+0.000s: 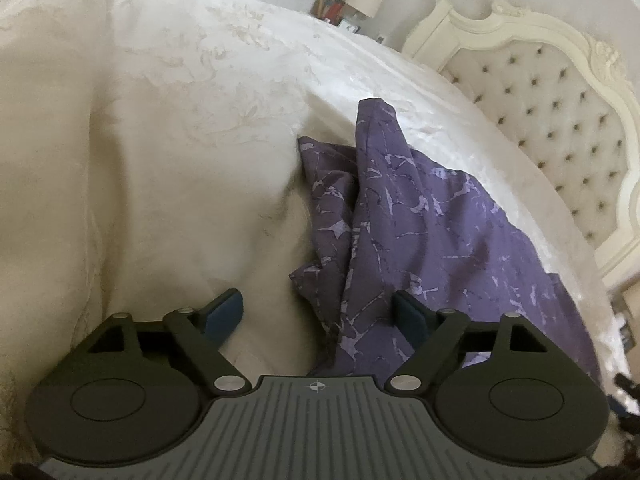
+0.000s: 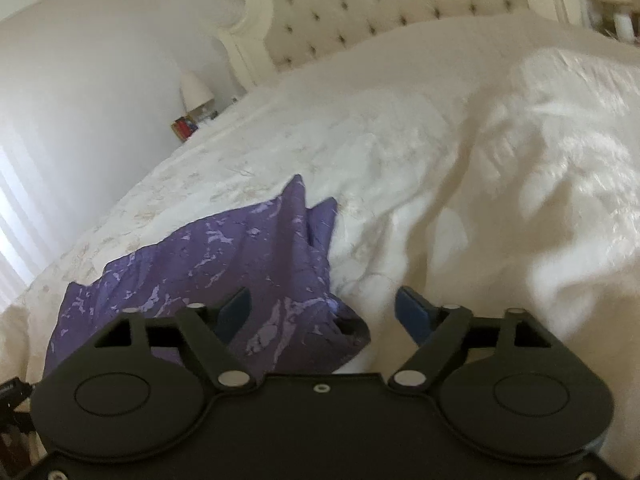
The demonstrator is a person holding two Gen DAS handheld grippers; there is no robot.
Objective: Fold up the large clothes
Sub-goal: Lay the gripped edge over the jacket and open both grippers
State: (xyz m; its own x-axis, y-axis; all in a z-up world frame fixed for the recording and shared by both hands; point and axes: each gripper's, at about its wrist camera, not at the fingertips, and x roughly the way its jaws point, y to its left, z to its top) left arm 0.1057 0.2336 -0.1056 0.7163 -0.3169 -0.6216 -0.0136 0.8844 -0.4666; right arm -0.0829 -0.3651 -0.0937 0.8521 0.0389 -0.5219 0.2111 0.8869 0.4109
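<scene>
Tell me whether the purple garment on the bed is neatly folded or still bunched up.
Bunched up, not neatly folded. The purple garment lies on the white bedspread in rumpled ridges with uneven points sticking out, and no flat, squared edges show in either view.

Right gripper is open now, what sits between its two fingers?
In the right wrist view, the right gripper has a bunched corner of the purple patterned garment by its left finger; toward the right finger only white bedspread shows.

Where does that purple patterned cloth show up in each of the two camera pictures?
Left wrist: purple cloth lies right of centre, running to the lower right, on the white bedspread.
Right wrist: purple cloth lies lower left.
Shared landmark: the tufted headboard.
</scene>
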